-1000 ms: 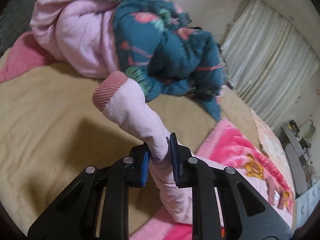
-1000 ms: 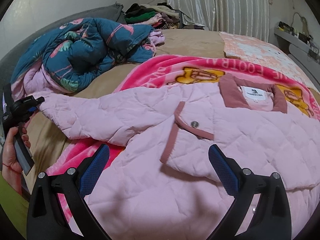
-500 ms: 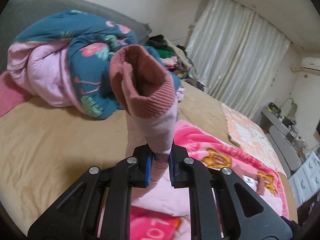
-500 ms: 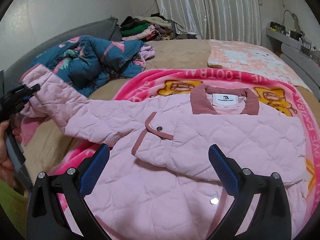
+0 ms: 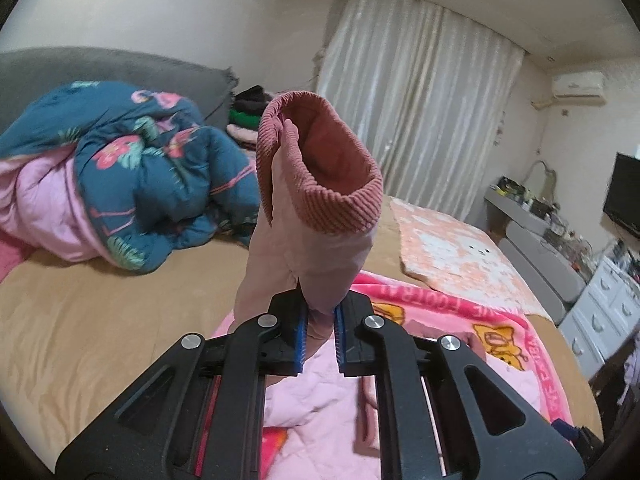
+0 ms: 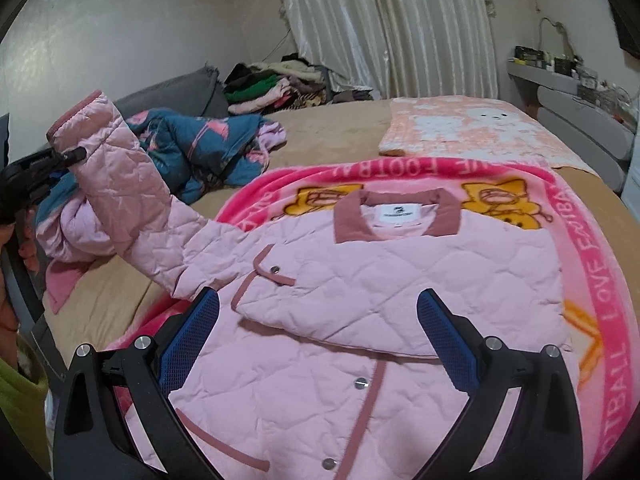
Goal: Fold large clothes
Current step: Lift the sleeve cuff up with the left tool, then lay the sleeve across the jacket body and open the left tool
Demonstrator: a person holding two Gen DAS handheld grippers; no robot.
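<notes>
Sleeve-fold step: left claw (image 5: 320, 330) pinches the sleeve (image 5: 316, 216) of the pink jacket (image 6: 360, 280) lying on the bed (image 6: 332, 128), lifted, right claw (image 6: 316, 344) spread and empty above it; next, probably lay the sleeve across the jacket's front.

We see a soft pink jacket (image 6: 360, 280) of puffy stitched cloth, with a ribbed, rough cuff (image 5: 320, 168). Its snaps look like shiny metal. The blanket (image 6: 600, 280) under it looks fuzzy. At 12 o'clock hang smooth, shiny curtains (image 6: 384, 28). The jaws are matt black plastic with bumpy blue pads (image 6: 448, 344).
</notes>
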